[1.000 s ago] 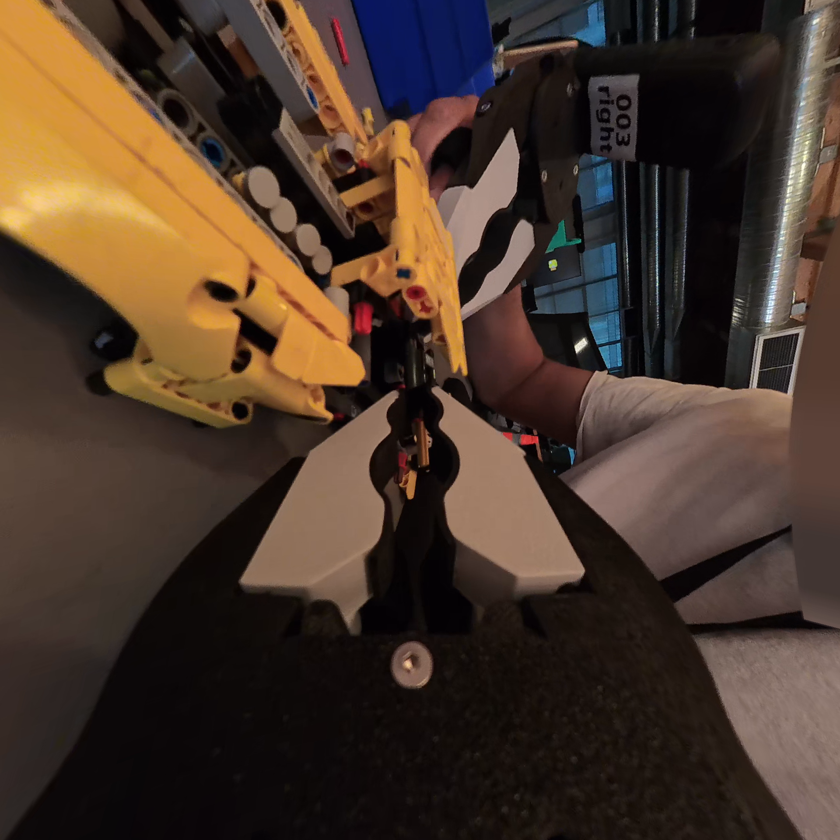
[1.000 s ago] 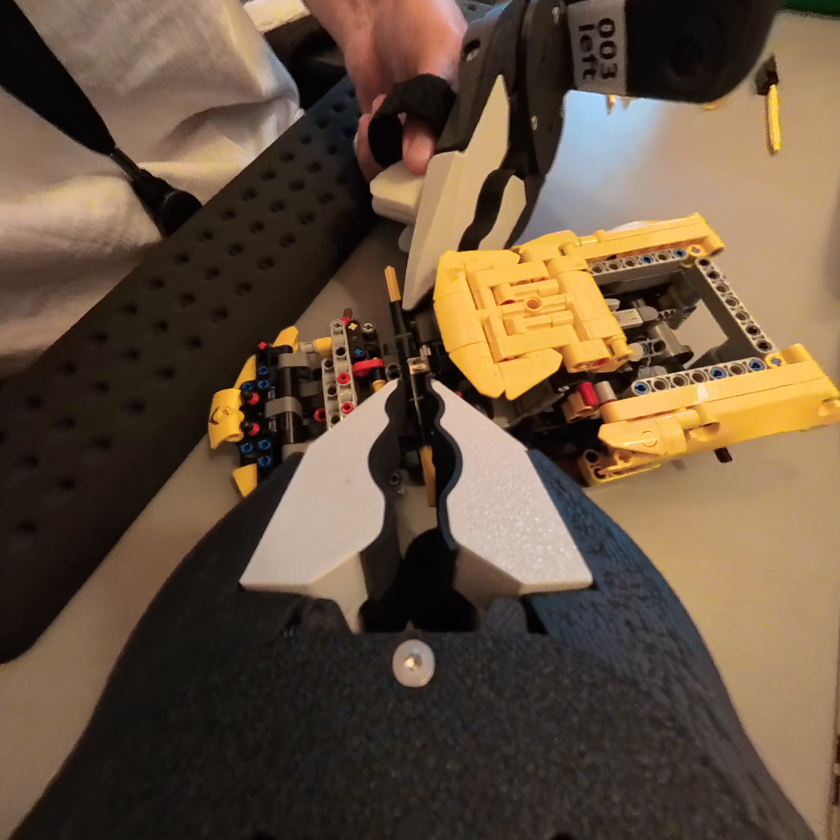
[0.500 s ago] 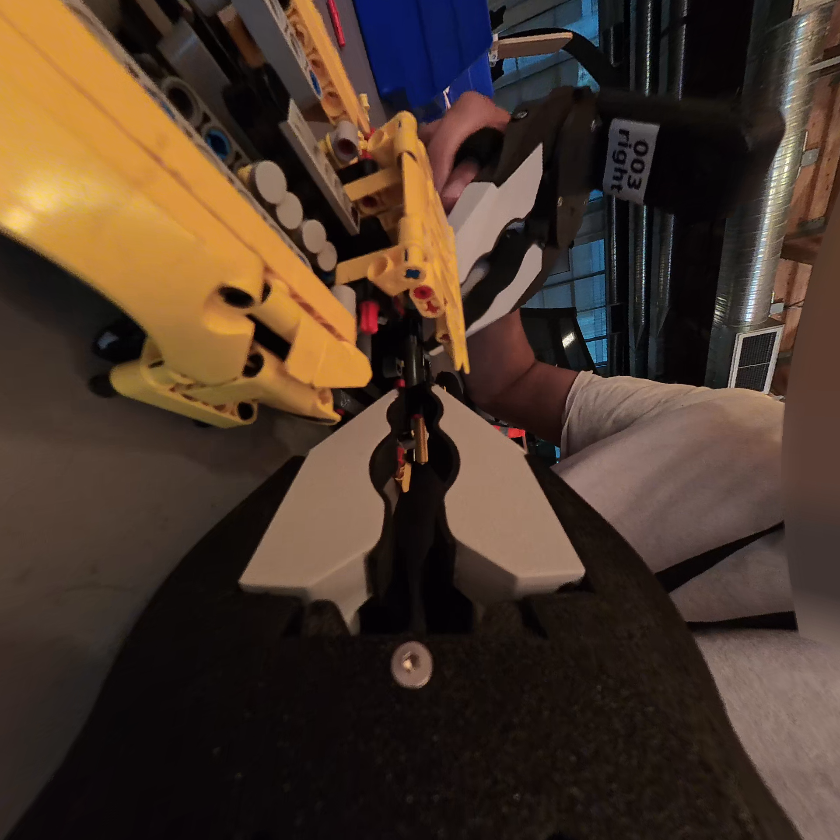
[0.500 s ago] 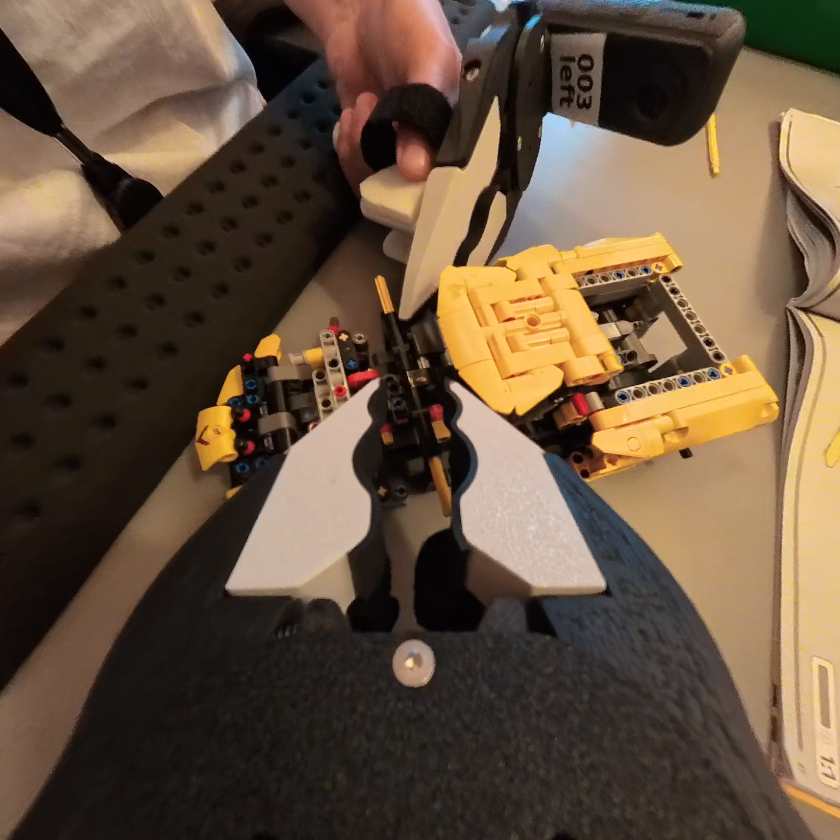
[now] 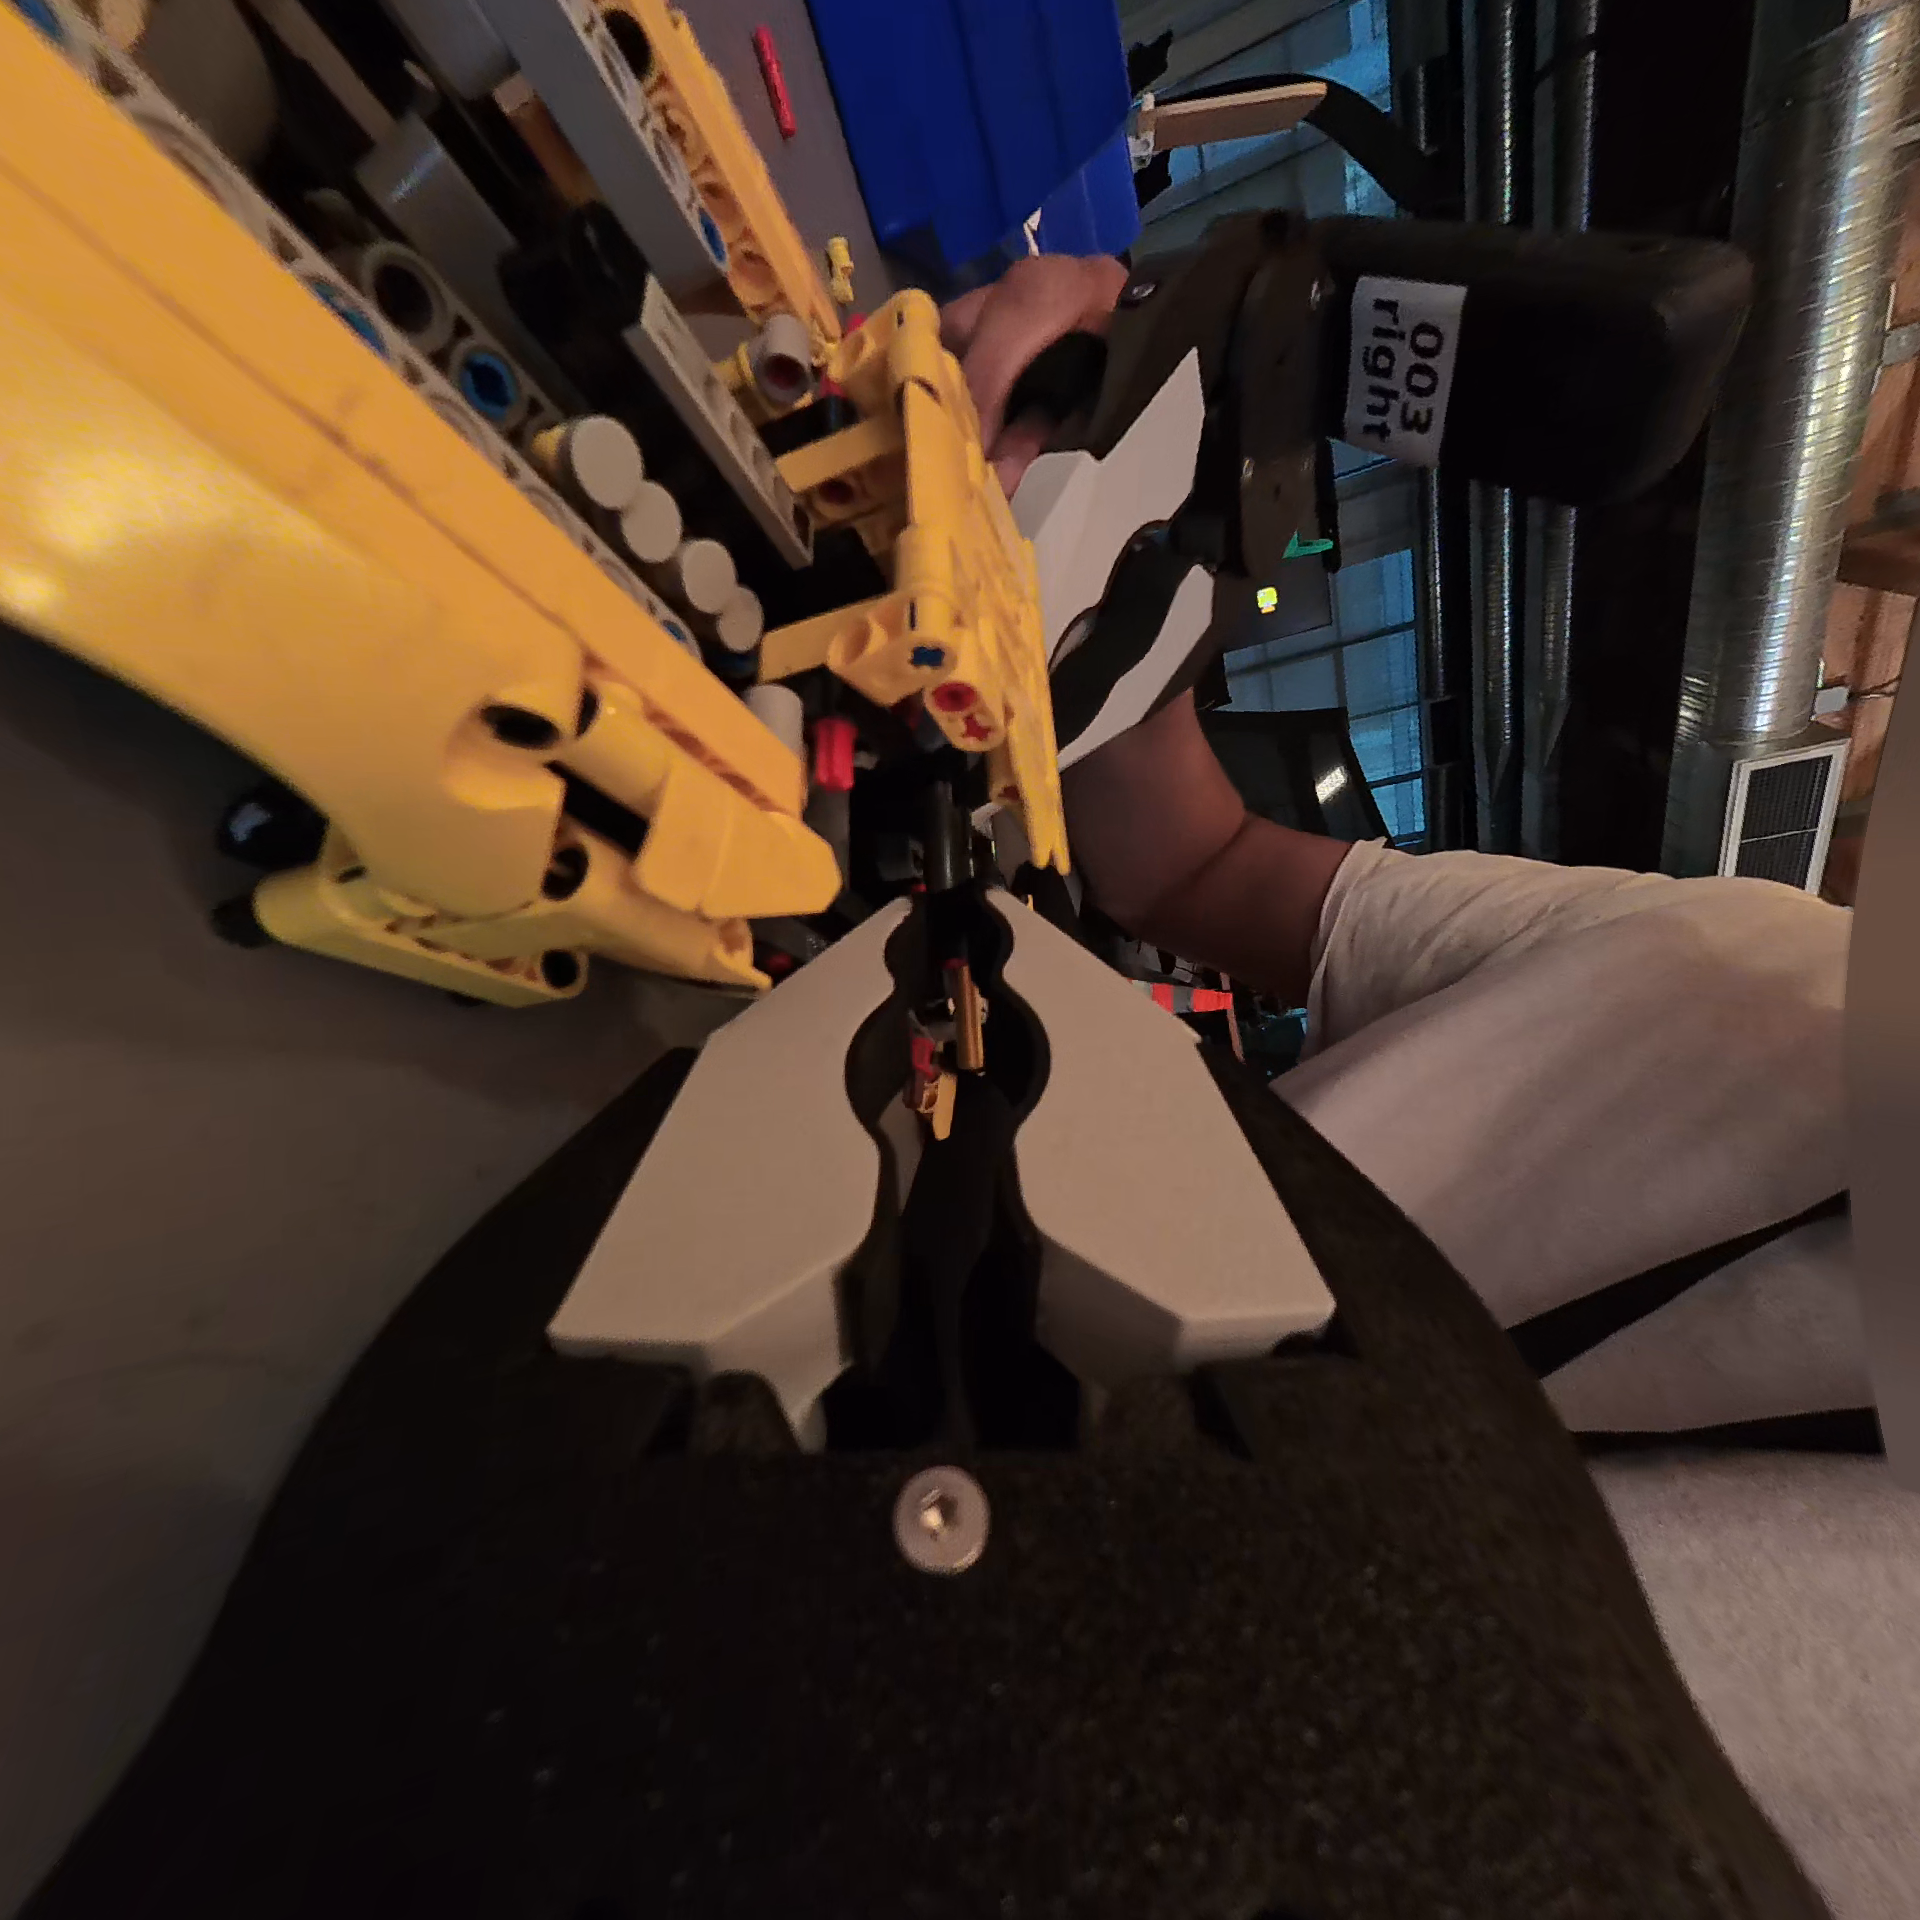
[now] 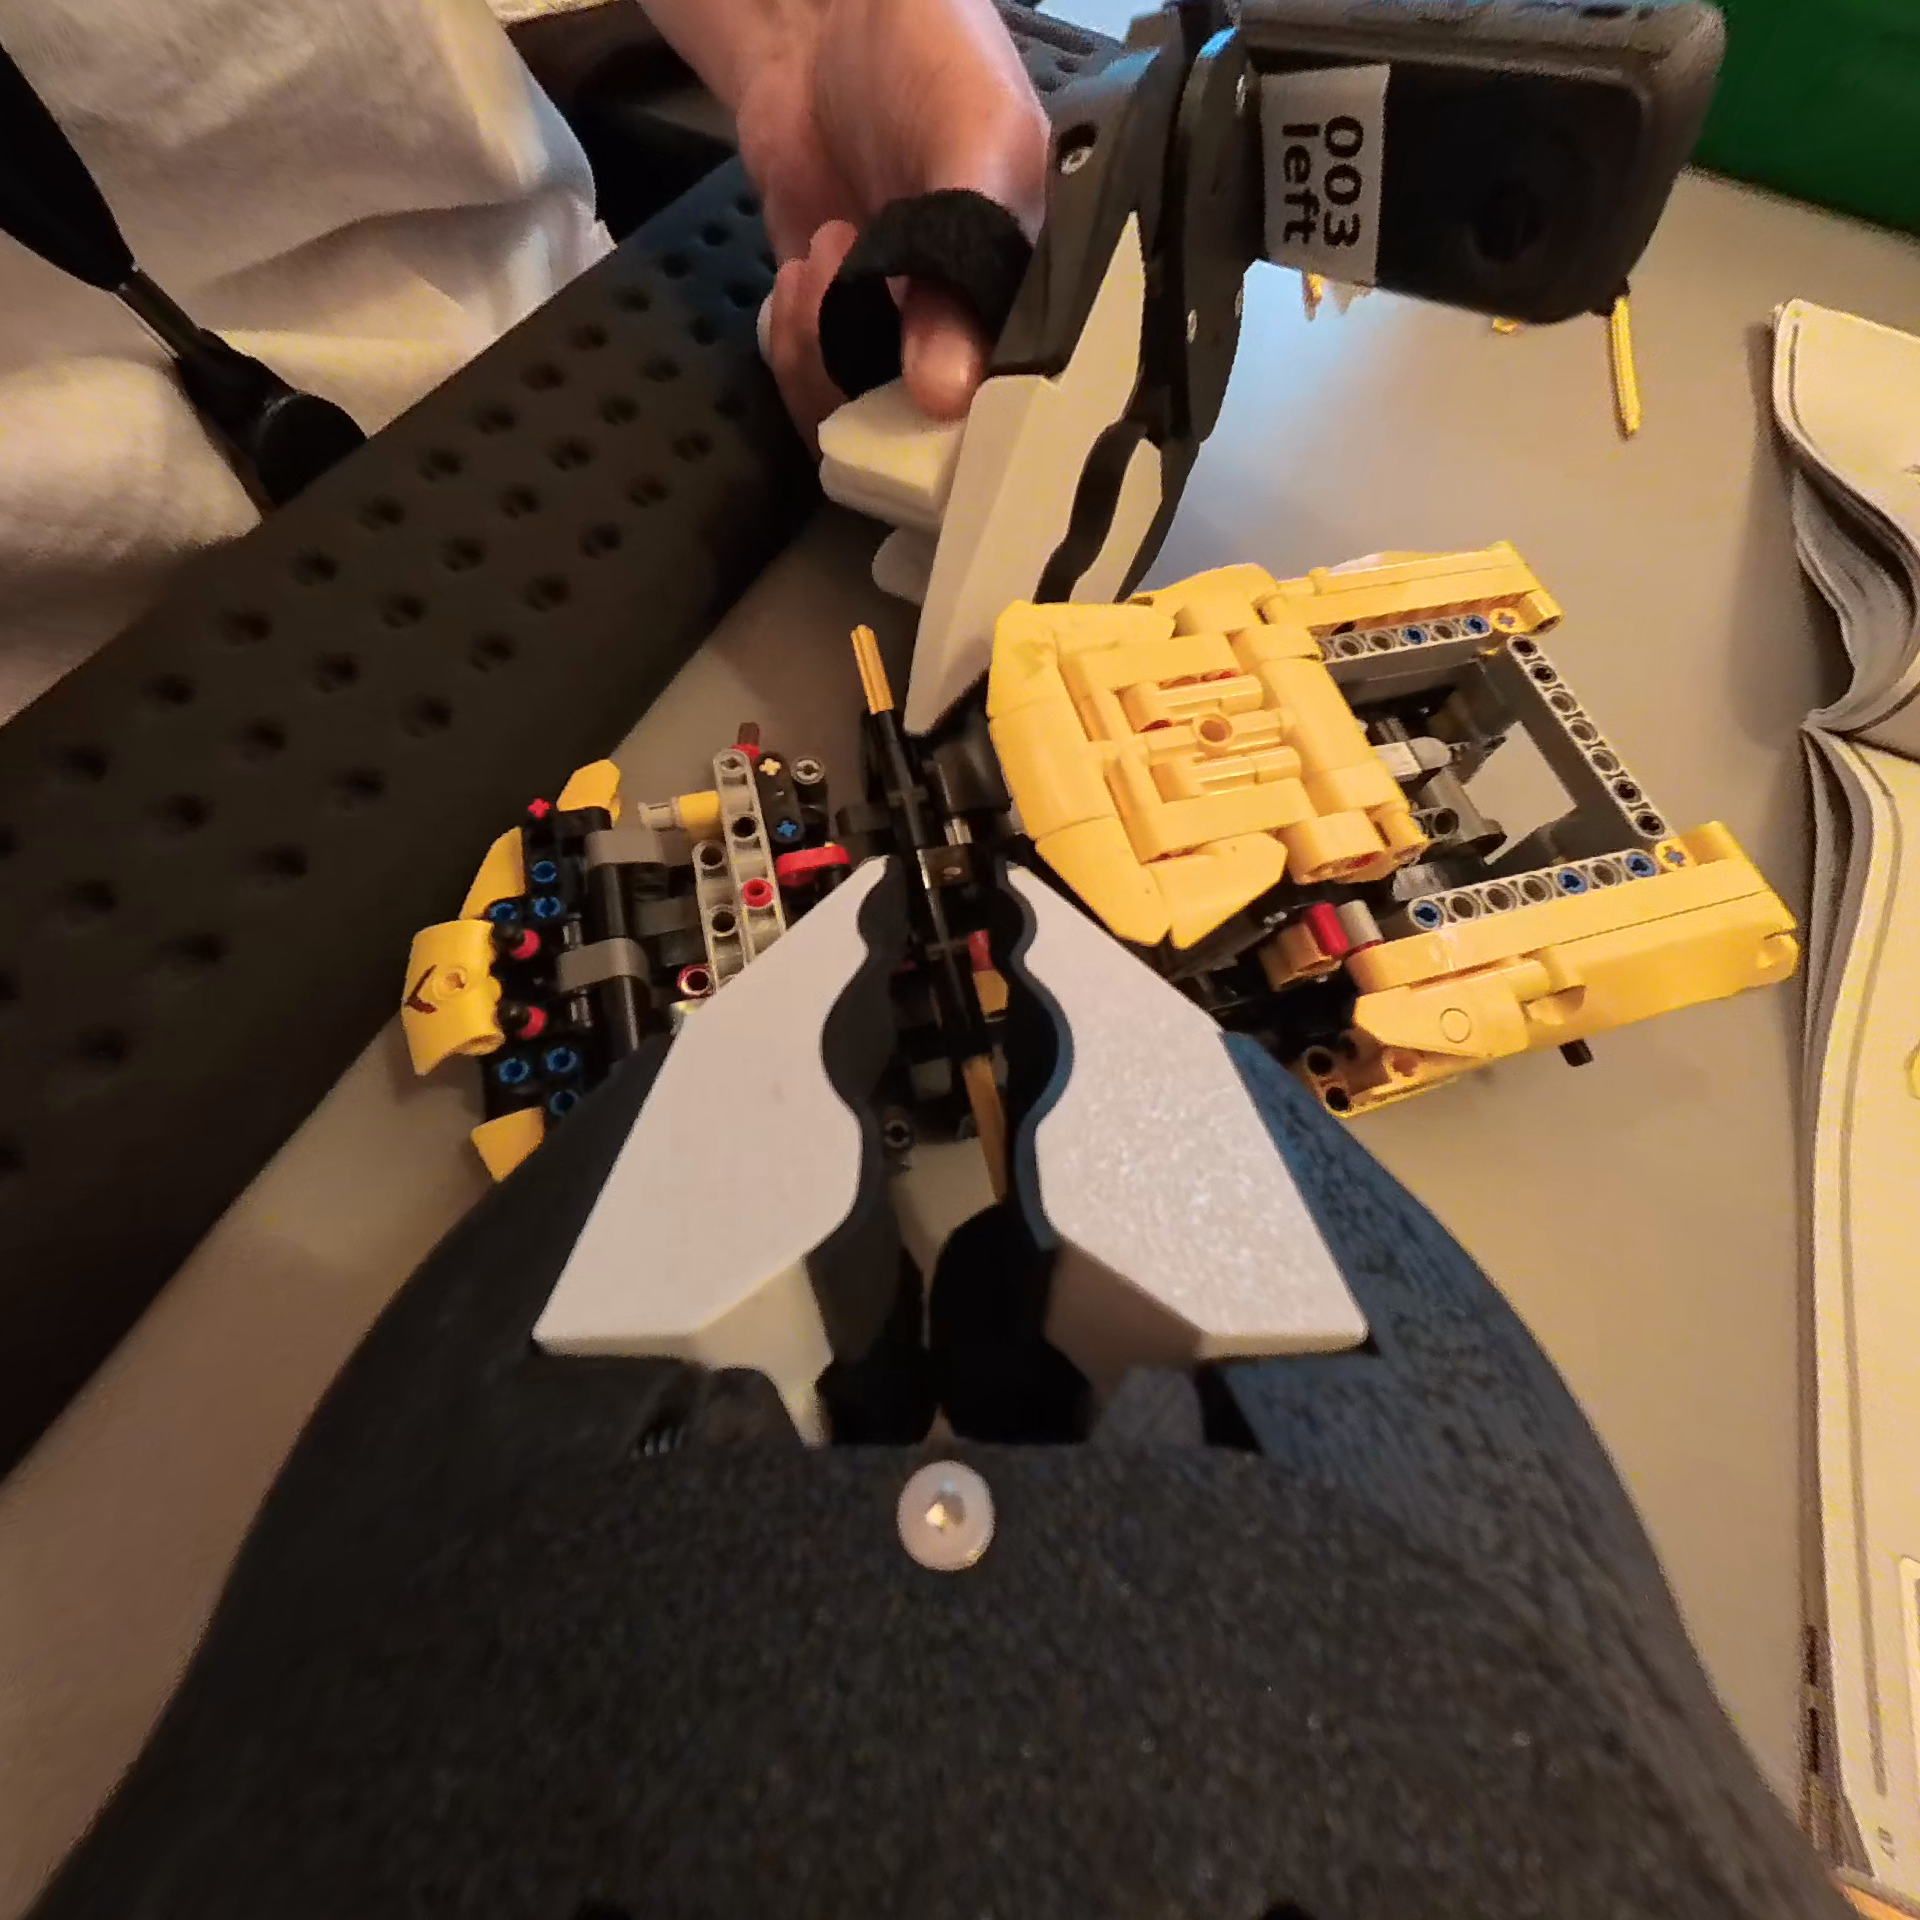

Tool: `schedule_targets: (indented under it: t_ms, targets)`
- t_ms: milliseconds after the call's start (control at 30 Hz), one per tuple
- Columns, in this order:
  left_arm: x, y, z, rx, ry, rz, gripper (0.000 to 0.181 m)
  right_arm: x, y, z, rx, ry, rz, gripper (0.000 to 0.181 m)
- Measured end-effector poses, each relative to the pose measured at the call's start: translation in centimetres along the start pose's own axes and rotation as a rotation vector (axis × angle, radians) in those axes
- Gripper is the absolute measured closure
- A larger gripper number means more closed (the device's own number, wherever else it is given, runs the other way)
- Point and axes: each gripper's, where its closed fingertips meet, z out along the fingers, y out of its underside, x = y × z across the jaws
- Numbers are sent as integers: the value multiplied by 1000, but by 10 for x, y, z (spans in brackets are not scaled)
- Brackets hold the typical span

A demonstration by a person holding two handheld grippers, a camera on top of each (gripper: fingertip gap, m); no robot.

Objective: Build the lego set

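Observation:
The yellow lego vehicle (image 6: 1247, 790) lies on the table, joined to a black and grey front section (image 6: 644, 914) with yellow fenders. A thin black beam carrying a yellow axle (image 6: 868, 665) runs across the joint. My left gripper (image 5: 951, 904) is shut on a black part at this joint. In the right wrist view it (image 6: 940, 696) comes down from above, beside the yellow hood. My right gripper (image 6: 951, 878) is open and its jaws straddle the black beam without touching it. The vehicle's side (image 5: 416, 644) fills the left wrist view.
A black perforated board (image 6: 364, 675) runs along the table's left edge. An open instruction booklet (image 6: 1860, 935) lies to the right. A loose yellow axle (image 6: 1621, 364) lies at the back. A blue bin (image 5: 966, 125) stands behind the model. A person's hand and pale sleeve are close by. My two grippers' fingertips are within a few centimetres of each other.
My right gripper has let go of the black beam; its jaws spread wide, then narrowed a little around it. My left gripper stays shut on the model.

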Motion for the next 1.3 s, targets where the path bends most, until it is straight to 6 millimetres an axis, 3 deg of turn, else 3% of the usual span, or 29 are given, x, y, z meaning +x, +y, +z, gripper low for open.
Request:
schedule_targets:
  t_ms: [567, 667, 800, 933, 1067, 1167, 1300]
  targets:
    - [-1, -4, 5, 25, -7, -7, 176, 2, -2, 0, 6, 6, 56, 167]
    - [0, -2, 4, 0, 0, -4, 175, -1, -5, -2, 28, 18, 60, 158]
    - [-2, 2, -10, -12, -100, 92, 167, -1, -8, -21, 75, 21, 141, 155]
    - [1, 15, -16, -68, -180, 212, 163, 2, 9, -35, 12, 104, 183, 156]
    - [1, 16, -11, -56, -297, 454, 159, -4, -3, -29, 14, 128, 198, 163]
    - [8, 12, -13, -10, -297, 510, 156, -16, -9, -18, -28, 135, 251, 162]
    - [3, 20, -16, -66, -367, 597, 155, -17, -4, -20, -41, 309, 331, 159]
